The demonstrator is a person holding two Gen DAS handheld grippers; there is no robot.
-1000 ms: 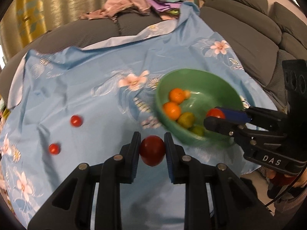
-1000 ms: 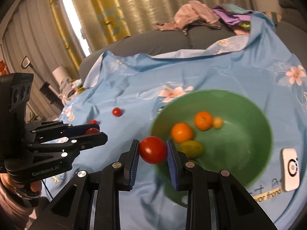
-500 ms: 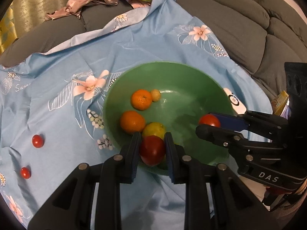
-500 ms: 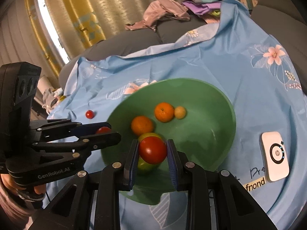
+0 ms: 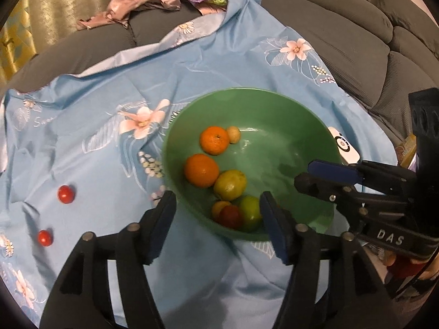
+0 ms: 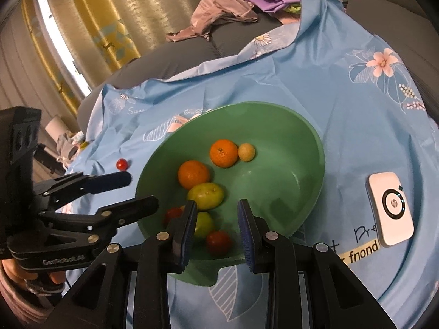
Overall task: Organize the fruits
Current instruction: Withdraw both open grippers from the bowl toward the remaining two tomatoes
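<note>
Plenty of open blue cloth (image 5: 96, 170) left of the green bowl (image 5: 247, 91); two loose tomatoes (image 5: 65, 194) lie out there. The sofa (image 5: 356, 41) backs the far right. Only the right view shows the whole white gadget (image 6: 389, 208), near right. The left tool (image 5: 216, 196) is opening, empty, with a tomato (image 5: 230, 216) lying in the bowl below. The right tool (image 6: 216, 204) is parted and empty above another red tomato (image 6: 218, 242).

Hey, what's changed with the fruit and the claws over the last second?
Both claws moved over the green bowl and dropped their tomatoes in: the left claw is opening above one tomato; the right claw stands open over the other tomato. The oranges and two small tomatoes on the cloth stayed put.
</note>
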